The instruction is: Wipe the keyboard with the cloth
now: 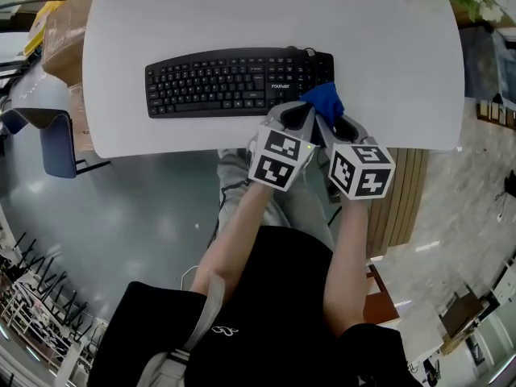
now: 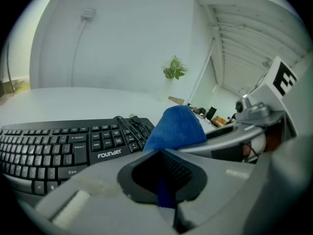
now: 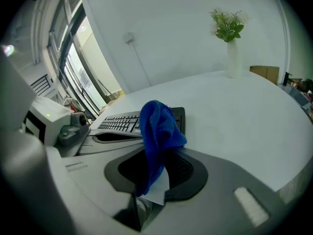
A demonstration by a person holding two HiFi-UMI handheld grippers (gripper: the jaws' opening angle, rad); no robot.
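A cardboard box (image 1: 66,24) sits at the 10 o'clock corner of the white table (image 1: 161,22); its contents cannot be made out. The black keyboard (image 1: 234,81) lies across the table's near half, at 11 o'clock from the grippers.

The left gripper (image 1: 302,113) is at the keyboard's right end. Its jaws are closed, and a thin strip of the blue cloth (image 1: 324,101) is pinched between them. Only the left gripper view shows that strip, and only there does the keyboard's white "Founder" mark (image 2: 109,154) read plainly, beside a coiled black cable (image 2: 128,124) lying on the keys.

The cloth bunches up over the keyboard's right front corner, at 12 o'clock from both grippers.

The right gripper (image 1: 345,126), just beside the left one, is also clamped on the cloth. Its own view shows the fabric hanging down through the closed jaws with a white tag (image 3: 159,189) at the bottom; nothing on the tag can be read. The head view hides this.

That view also shows a white vase (image 3: 234,58) of green sprigs (image 3: 227,27) standing at 1 o'clock on the table's far edge. The head view catches only leaves at its top right corner.
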